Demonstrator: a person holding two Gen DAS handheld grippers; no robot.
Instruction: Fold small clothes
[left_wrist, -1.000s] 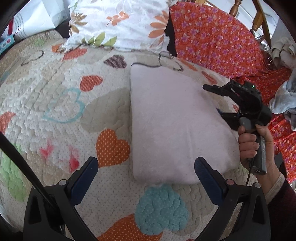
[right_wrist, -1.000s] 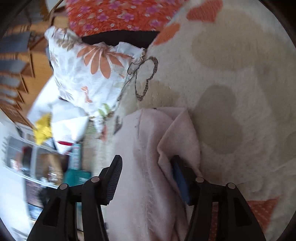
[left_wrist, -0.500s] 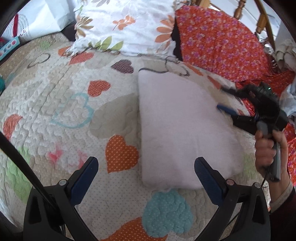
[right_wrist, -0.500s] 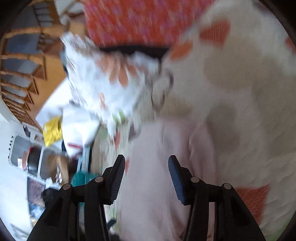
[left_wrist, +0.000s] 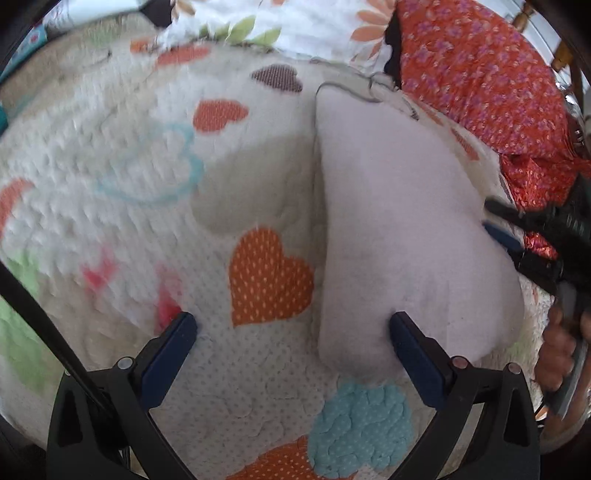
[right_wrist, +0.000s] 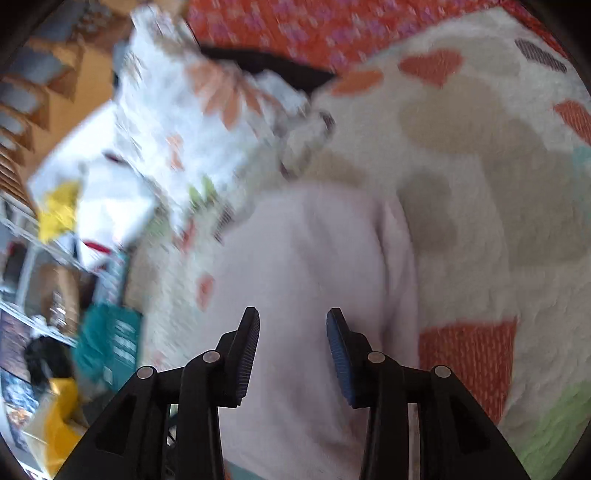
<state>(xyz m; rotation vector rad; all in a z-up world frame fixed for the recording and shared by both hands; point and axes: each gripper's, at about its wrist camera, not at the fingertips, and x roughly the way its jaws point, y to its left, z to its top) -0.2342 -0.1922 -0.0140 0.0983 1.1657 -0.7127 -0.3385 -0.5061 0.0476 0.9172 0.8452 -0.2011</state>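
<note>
A pale pink folded garment (left_wrist: 399, 229) lies flat on the heart-patterned quilt (left_wrist: 147, 206). My left gripper (left_wrist: 291, 339) is open and empty, low over the garment's near left corner, its right finger over the fabric edge. My right gripper (right_wrist: 291, 347) is open and empty, hovering over the same garment (right_wrist: 314, 280). In the left wrist view the right gripper (left_wrist: 506, 232) sits at the garment's right edge, held by a hand. Both views are blurred by motion.
A floral pillow (left_wrist: 295, 26) and a red flowered cloth (left_wrist: 480, 74) lie at the far side of the quilt. In the right wrist view the pillow (right_wrist: 192, 122) is at upper left, with a teal box (right_wrist: 107, 343) and shelves beyond the bed edge.
My right gripper let go of the garment's folded edge, opened and drew back to the right edge. The fabric now lies flat. My left gripper moved closer and lower toward the garment's near corner.
</note>
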